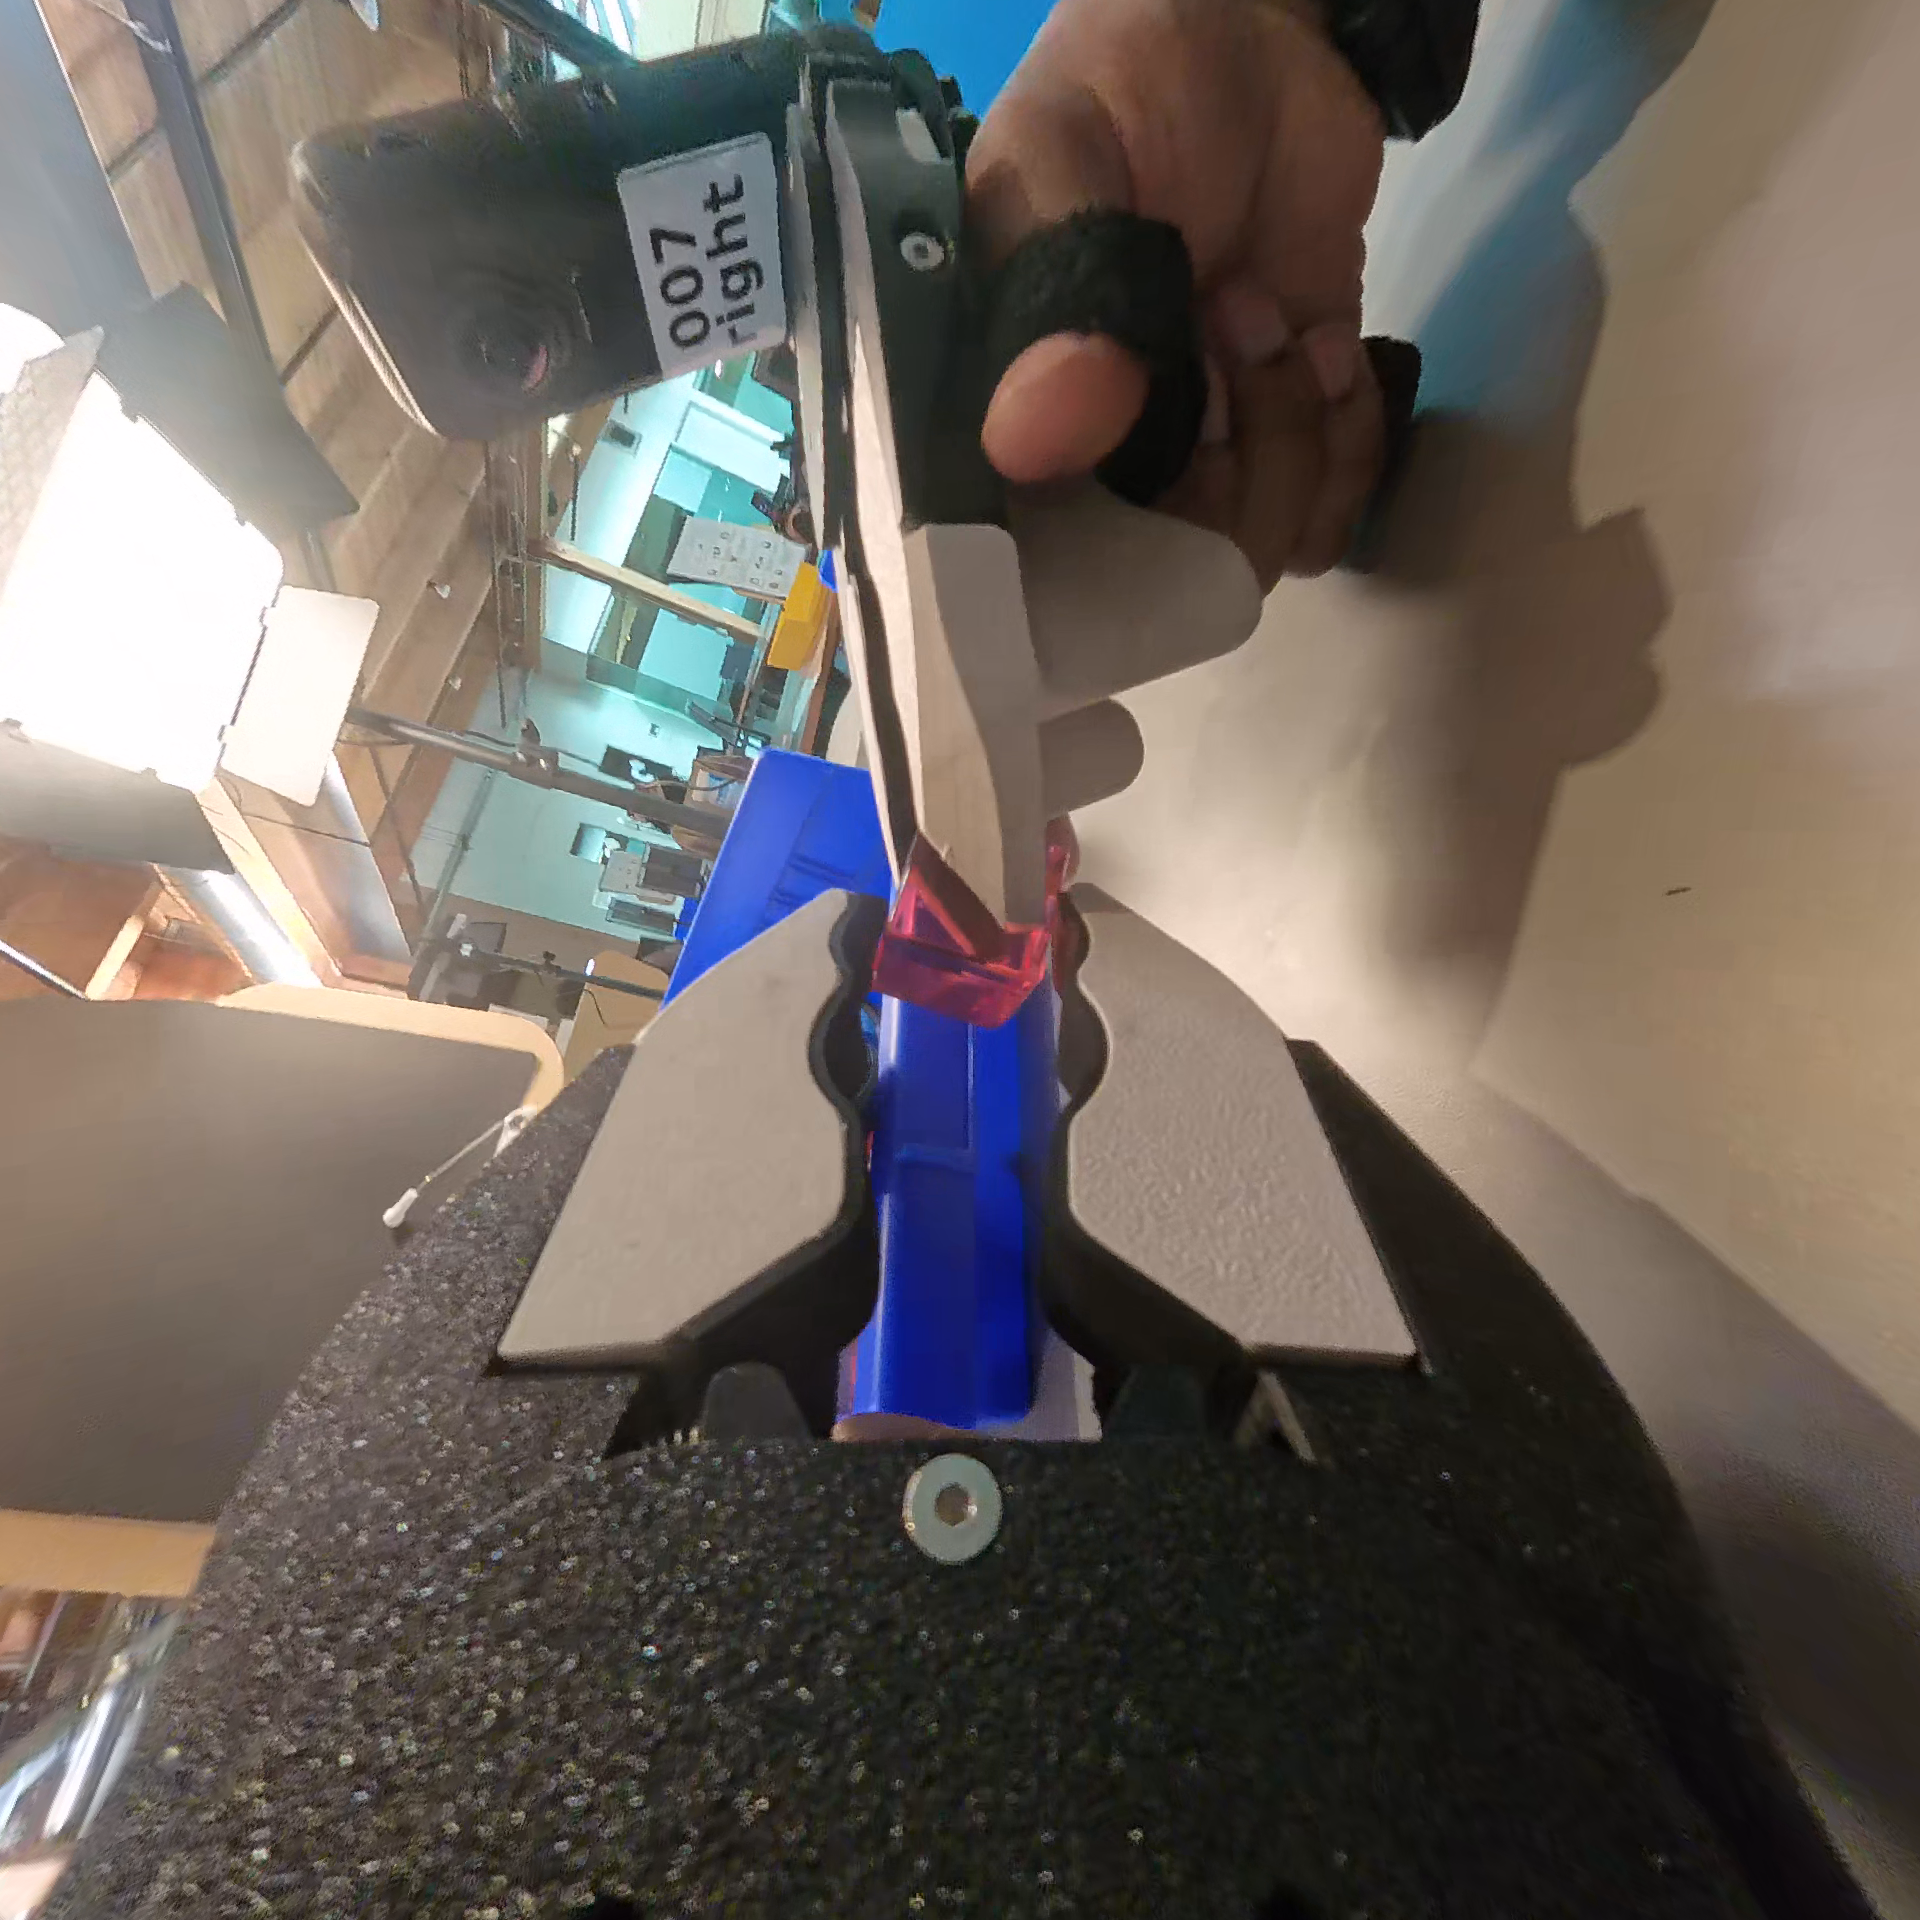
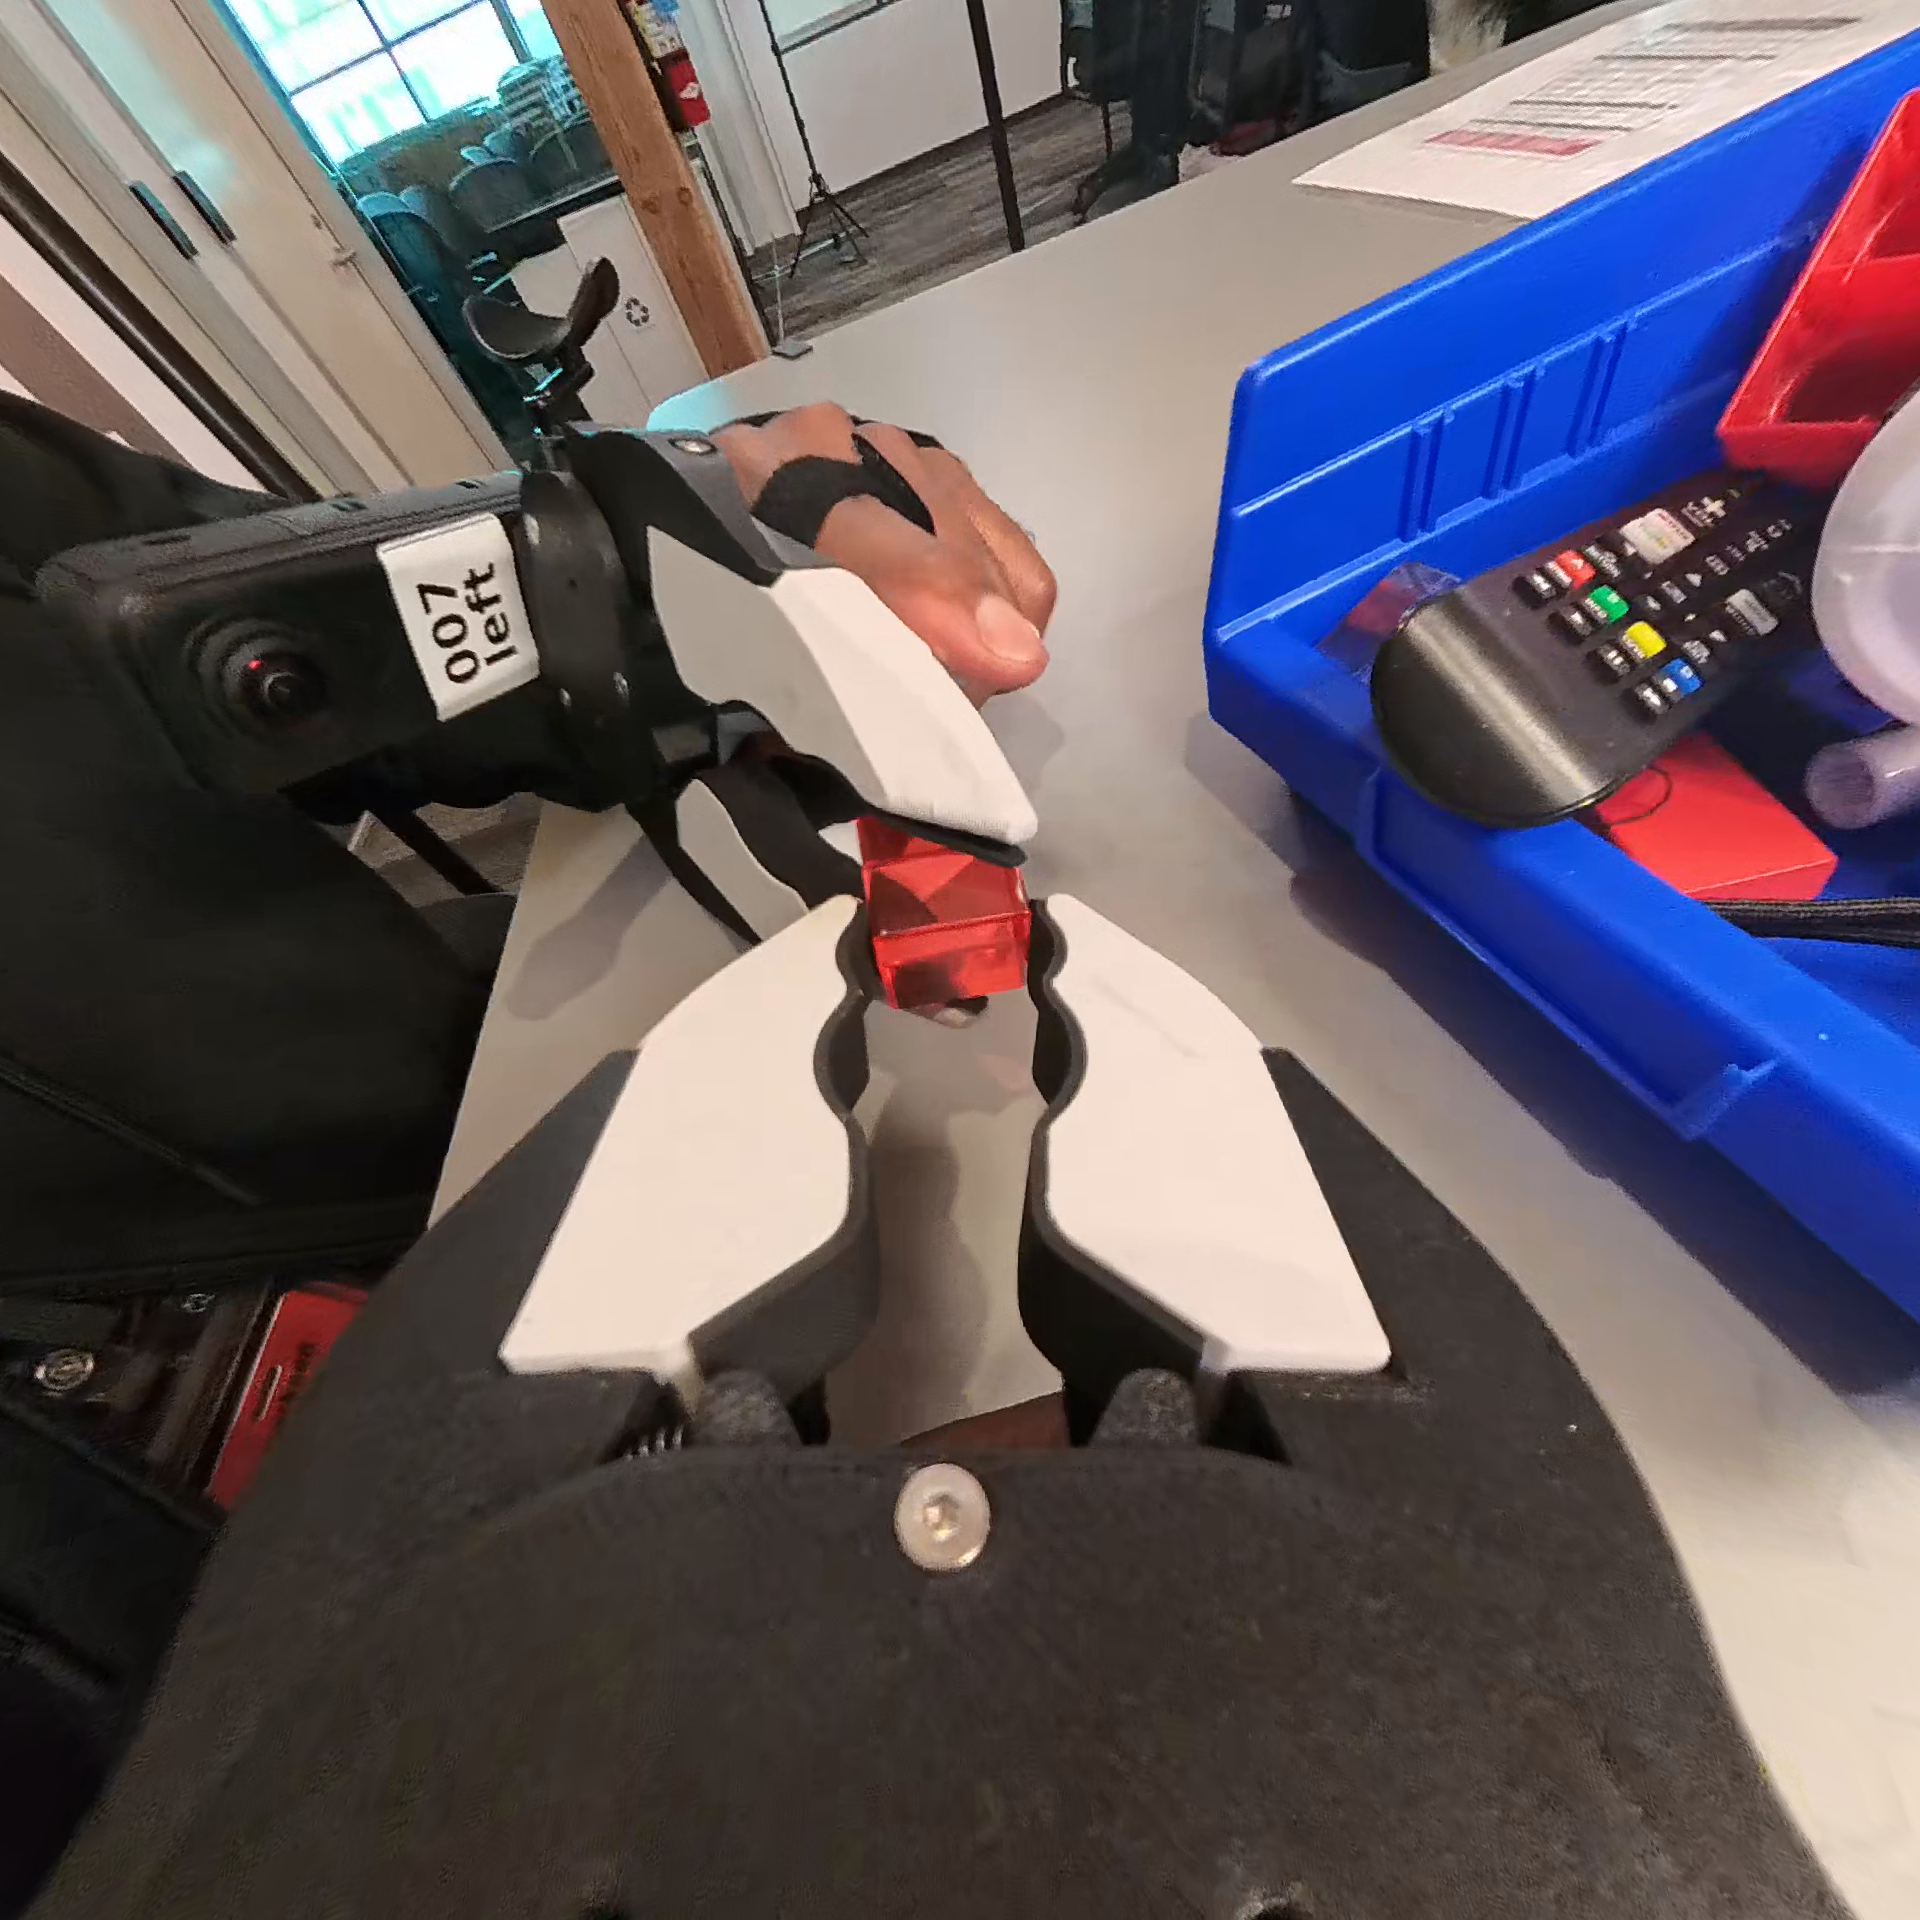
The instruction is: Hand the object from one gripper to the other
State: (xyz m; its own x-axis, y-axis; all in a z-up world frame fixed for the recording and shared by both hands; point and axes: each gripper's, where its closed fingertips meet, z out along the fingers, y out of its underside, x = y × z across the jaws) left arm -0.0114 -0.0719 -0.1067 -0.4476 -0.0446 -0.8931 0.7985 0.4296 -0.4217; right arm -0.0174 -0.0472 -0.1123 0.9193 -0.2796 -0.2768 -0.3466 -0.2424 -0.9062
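Red block [image 1: 961,961]: in the left wrist view it sits at the tips of the left gripper [image 1: 961,935], jaws narrow around it, while the right gripper [image 1: 977,894] clamps it from above. In the right wrist view the block [image 2: 940,935] is pinched between both, above the surface [image 2: 1143,416] beside the blue bin [image 2: 1455,436]. Advice: release one grip only once the other is firm.

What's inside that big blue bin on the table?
The blue bin holds a black remote control, a red tray, a flat red box and something clear plastic. Anything underneath is covered.
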